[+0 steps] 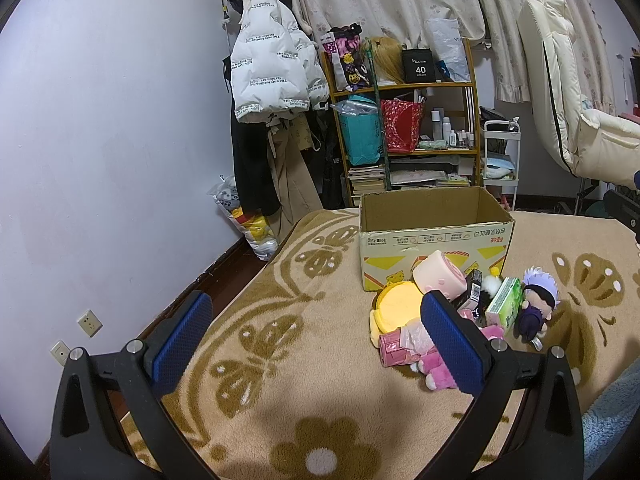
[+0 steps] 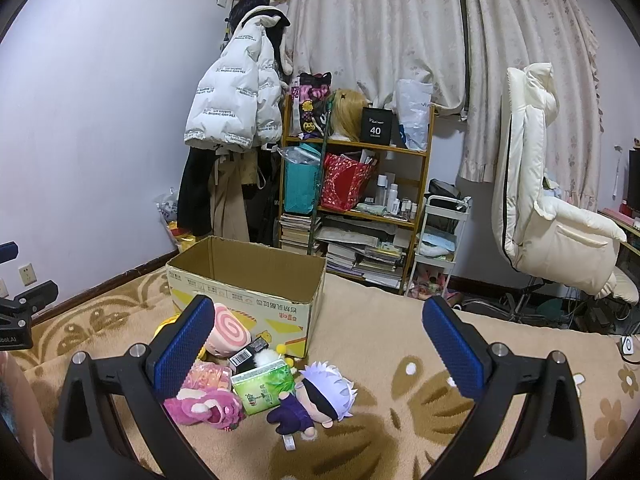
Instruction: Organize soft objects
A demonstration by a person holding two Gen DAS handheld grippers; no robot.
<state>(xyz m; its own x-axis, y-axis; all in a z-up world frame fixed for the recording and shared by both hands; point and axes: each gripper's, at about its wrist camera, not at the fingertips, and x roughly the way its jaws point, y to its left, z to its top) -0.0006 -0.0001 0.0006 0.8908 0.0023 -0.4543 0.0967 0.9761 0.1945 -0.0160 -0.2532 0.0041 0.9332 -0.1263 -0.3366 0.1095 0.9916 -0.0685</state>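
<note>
Right gripper (image 2: 318, 344) spread wide, holding nothing; left gripper (image 1: 316, 336) likewise. Just ahead of right gripper: one white-haired doll (image 2: 316, 400), one pink plush (image 2: 208, 406), one green tissue pack (image 2: 260, 388), one swirl-roll plush (image 2: 230, 330); possibly more, pile overlaps. Beyond pile: one open cardboard box (image 2: 240, 292).

Left wrist view: set low over the patterned blanket (image 1: 280, 320), facing the far wall and curtains, with the open cardboard box (image 1: 432, 240) right of centre at middle distance and the toy pile (image 1: 460, 308) just beyond the right finger. Right wrist view: same low height and heading, placed further right, so the cardboard box (image 2: 244, 292) and toy pile (image 2: 256, 384) fall left of centre. Both share box, pile, the wooden shelf (image 1: 404, 120) (image 2: 356, 184), hanging white jacket (image 1: 276, 64) (image 2: 236, 112) and cream chair (image 1: 568, 92) (image 2: 544, 184).
</note>
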